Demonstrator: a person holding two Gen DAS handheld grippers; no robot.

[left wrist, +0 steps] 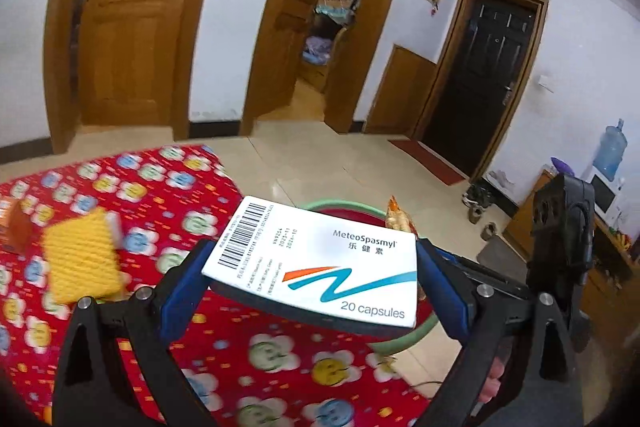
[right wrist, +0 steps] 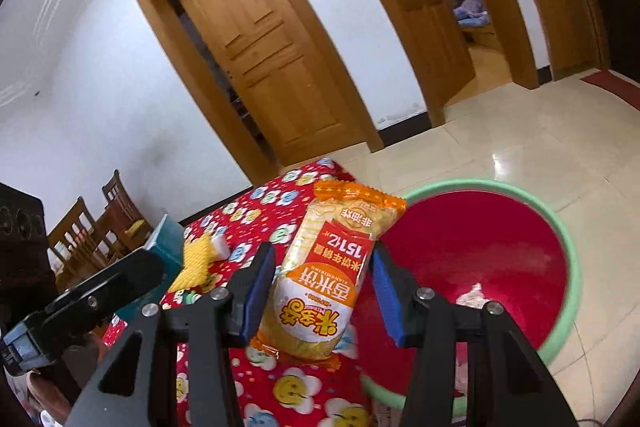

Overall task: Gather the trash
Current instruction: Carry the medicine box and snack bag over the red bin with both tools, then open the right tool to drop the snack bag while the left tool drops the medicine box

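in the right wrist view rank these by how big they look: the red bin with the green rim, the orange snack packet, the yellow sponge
1. Red bin: fills most of the lower right.
2. Orange snack packet: looks about half as big, but it sits between the right gripper's fingers, nearest the camera, which inflates it.
3. Yellow sponge: clearly smallest, lying farther back on the flowered cloth.

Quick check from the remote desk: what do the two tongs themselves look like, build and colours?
Both match: the left tongs and right tongs have matte black angular linkage arms with triangular cut-outs, round silver pivot bolts, and flat blue pads lining the fingers. No cables or sleeves show; the housing is black.
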